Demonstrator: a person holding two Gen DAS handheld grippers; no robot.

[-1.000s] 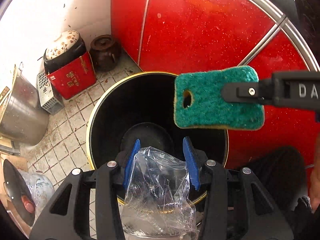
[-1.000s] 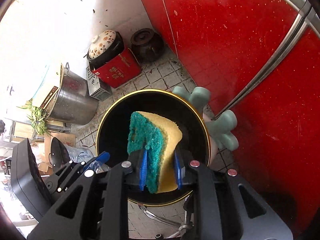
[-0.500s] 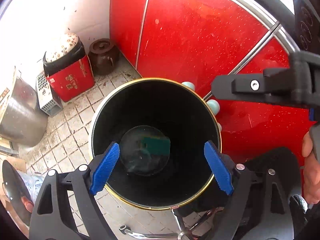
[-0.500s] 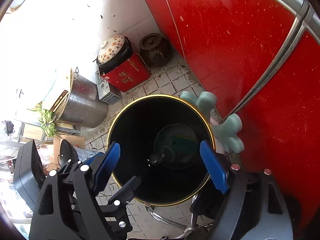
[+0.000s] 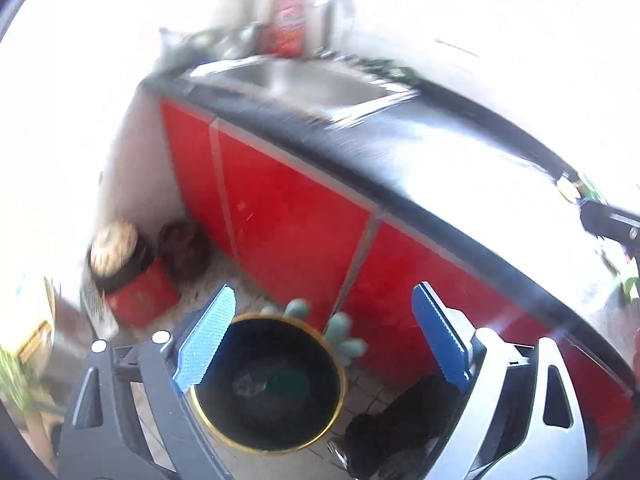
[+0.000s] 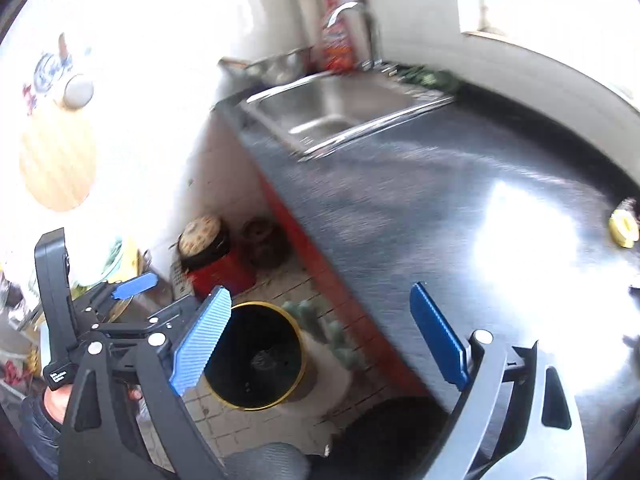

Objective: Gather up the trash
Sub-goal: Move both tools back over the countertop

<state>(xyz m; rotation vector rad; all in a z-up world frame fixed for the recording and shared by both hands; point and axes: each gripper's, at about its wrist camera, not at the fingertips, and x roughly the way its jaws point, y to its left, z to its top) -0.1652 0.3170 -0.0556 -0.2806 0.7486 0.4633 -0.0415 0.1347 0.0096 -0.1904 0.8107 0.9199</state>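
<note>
A black round bin with a gold rim (image 5: 267, 384) stands on the tiled floor by the red cabinets; it also shows in the right wrist view (image 6: 256, 356). Inside it lie a clear plastic piece (image 5: 250, 384) and a green sponge (image 5: 288, 382). My left gripper (image 5: 320, 340) is open and empty, high above the bin. My right gripper (image 6: 320, 340) is open and empty, above the bin's edge and the countertop. A small yellow object (image 6: 623, 227) lies on the counter at the far right. The view is blurred.
A dark countertop (image 6: 420, 208) with a steel sink (image 6: 340, 112) and tap runs above red cabinet doors (image 5: 296, 216). A red box with a patterned pot (image 5: 132, 280) and a brown jar (image 5: 184, 248) stand on the floor. Pale green slippers (image 5: 340, 336) lie beside the bin.
Both grippers let go of the plastic and the sponge into the bin, opened, and have risen and tilted up, so the counter and sink have come into view.
</note>
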